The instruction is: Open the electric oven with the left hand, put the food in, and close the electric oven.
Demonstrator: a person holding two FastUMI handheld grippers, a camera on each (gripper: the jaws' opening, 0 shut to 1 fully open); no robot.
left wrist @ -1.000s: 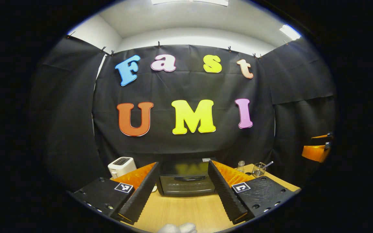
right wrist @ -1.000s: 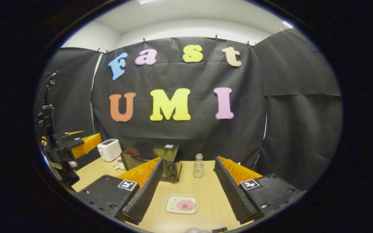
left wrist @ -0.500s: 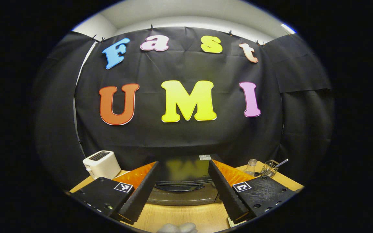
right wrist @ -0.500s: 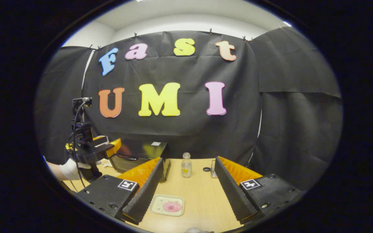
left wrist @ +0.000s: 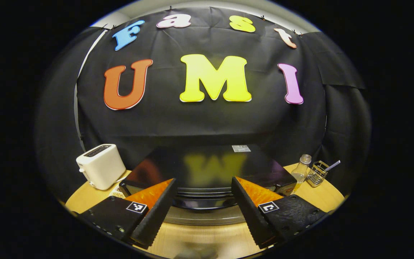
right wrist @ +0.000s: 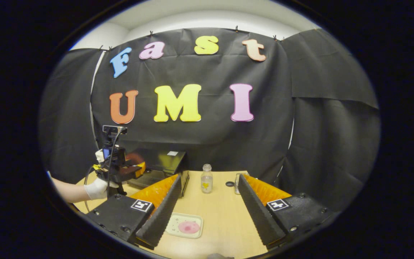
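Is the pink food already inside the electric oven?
No, in the right gripper view the pink food lies on its tray on the table, in front of the electric oven.

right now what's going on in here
A person holds a gripper in each hand over a wooden table. The left gripper, open, is right at the front of the black electric oven, whose door looks closed. The right gripper, open and empty, hovers above the small white tray of pink food. A white toaster sits left of the oven, a clear glass bottle right.
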